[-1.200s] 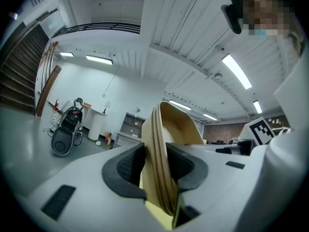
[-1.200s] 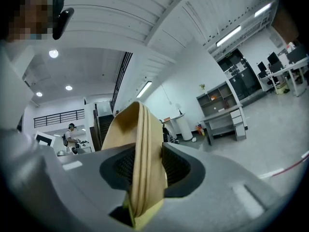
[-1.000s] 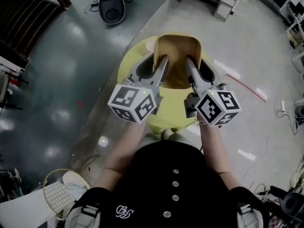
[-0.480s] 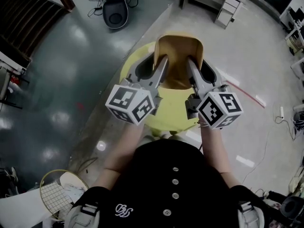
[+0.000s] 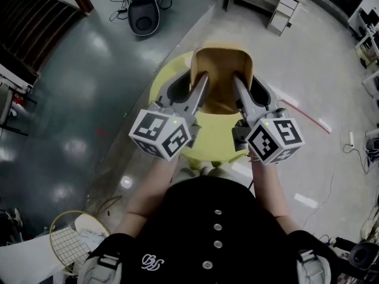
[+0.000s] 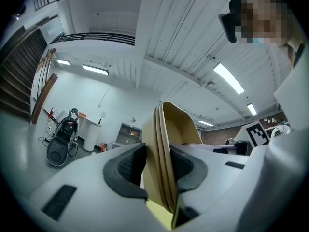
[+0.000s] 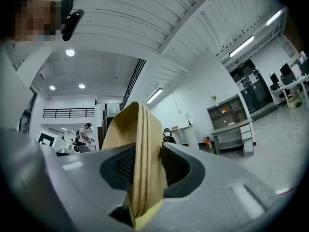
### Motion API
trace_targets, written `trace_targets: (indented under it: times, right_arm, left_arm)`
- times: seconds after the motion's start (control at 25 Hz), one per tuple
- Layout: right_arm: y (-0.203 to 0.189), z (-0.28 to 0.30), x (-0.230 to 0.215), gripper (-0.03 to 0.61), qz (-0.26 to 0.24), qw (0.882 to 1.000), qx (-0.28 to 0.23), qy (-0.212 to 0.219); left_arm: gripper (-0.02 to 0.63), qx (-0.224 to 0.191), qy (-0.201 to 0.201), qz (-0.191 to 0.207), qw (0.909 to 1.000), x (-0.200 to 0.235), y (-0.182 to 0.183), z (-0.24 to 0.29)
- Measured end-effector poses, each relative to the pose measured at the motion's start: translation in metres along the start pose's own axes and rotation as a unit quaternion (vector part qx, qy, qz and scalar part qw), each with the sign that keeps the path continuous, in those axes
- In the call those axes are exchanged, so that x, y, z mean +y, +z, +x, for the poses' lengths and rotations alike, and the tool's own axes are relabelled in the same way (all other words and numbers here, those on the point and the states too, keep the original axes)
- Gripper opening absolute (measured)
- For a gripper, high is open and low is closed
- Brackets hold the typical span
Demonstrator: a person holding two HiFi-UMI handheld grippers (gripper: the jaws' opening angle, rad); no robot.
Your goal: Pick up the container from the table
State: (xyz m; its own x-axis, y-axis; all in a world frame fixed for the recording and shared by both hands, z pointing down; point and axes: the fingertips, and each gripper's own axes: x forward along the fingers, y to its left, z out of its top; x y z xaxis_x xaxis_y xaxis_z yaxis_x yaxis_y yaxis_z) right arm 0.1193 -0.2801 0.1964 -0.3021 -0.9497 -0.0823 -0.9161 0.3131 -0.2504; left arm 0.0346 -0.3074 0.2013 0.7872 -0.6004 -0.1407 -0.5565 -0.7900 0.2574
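Observation:
A tan container (image 5: 222,76), which looks like several nested shells, hangs over the round yellow table (image 5: 213,138). My left gripper (image 5: 188,86) is shut on its left wall, and its jaws have closed a little tighter in the last second. My right gripper (image 5: 251,87) is shut on the right wall. In the left gripper view the layered tan wall (image 6: 166,144) stands between the dark pads (image 6: 125,166) of that gripper (image 6: 157,166). The right gripper view shows the other wall (image 7: 140,144) pinched in the right gripper (image 7: 145,166).
A black bucket-like seat (image 5: 143,13) and a grey drawer unit (image 5: 287,5) stand on the floor beyond the table. A racket (image 5: 71,241) lies at the lower left. A red strip (image 5: 308,114) runs along the floor at the right.
Both grippers and the container between them have risen slightly above the yellow table. The grips are the same.

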Motion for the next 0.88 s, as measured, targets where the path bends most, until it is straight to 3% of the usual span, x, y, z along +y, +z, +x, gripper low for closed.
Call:
trace_targets:
  times: [0.88]
  right_arm:
    - [0.006,-0.017,-0.006,0.106,-0.004,1.0,-0.001,-0.007]
  left_arm:
    - [0.094,0.002,-0.012,0.004,0.9999,-0.018,0.001,0.004]
